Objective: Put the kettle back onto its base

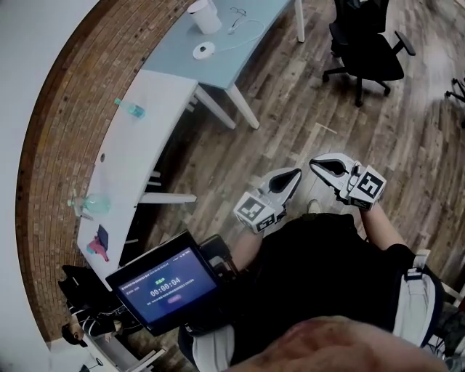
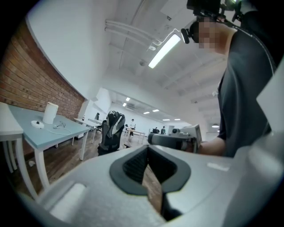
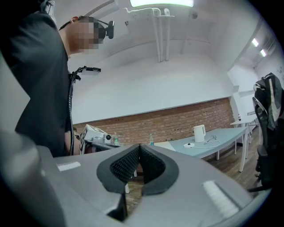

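Observation:
A white kettle [image 1: 205,14] stands on the far light-blue table [image 1: 174,54], apart from its round white base [image 1: 204,50], whose cord trails beside it. The kettle [image 2: 51,113] and base [image 2: 37,124] show far left in the left gripper view. In the right gripper view the kettle [image 3: 199,132] and base [image 3: 188,145] are distant at right. Both grippers are held level in front of the person, over the wooden floor, well away from the table. My left gripper [image 1: 296,173] [image 2: 147,146] is shut and empty. My right gripper [image 1: 314,163] [image 3: 139,145] is also shut on nothing.
A white table [image 1: 149,102] with a green bottle [image 1: 131,109] and a spray bottle [image 1: 91,205] runs along the curved brick wall. A black office chair [image 1: 367,43] stands at the upper right. A dark screen [image 1: 171,283] sits at the person's chest.

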The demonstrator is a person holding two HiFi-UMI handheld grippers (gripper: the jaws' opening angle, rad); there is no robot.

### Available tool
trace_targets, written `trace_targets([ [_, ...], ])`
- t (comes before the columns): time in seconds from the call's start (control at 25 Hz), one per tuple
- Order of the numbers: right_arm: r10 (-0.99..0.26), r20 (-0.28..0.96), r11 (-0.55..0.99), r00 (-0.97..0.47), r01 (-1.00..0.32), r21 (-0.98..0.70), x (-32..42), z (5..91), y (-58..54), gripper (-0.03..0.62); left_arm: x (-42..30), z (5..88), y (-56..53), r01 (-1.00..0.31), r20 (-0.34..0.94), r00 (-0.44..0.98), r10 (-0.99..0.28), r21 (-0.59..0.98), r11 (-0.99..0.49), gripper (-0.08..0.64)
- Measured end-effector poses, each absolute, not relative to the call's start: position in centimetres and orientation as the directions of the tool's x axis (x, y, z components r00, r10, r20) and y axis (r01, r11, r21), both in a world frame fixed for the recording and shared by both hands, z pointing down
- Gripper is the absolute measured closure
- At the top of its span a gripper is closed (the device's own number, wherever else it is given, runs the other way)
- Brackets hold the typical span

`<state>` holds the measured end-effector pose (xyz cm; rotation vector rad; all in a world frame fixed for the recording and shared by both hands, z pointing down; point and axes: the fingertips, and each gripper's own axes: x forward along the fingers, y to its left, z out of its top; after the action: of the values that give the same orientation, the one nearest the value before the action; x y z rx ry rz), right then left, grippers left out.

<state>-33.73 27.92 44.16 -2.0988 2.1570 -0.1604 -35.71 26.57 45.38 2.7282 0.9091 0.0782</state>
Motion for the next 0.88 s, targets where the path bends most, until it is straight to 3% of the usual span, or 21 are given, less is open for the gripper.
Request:
trace_targets([
  [0.4, -0.998, -0.029, 0.059, -0.054, -0.982, -0.178, -26.9, 44.6, 30.8, 0.584, -28.7, 45.6, 29.7, 0.567, 0.003, 0.813, 0.582, 0.221, -0.793, 0.557],
  [0.88, -0.997, -0.028, 0.080, -0.076, -0.976, -0.201, -24.6, 45.6, 30.2, 0.585, -25.7, 46.1, 27.6, 0.537, 0.019, 0.834, 0.552, 0.209, -0.818, 0.557],
])
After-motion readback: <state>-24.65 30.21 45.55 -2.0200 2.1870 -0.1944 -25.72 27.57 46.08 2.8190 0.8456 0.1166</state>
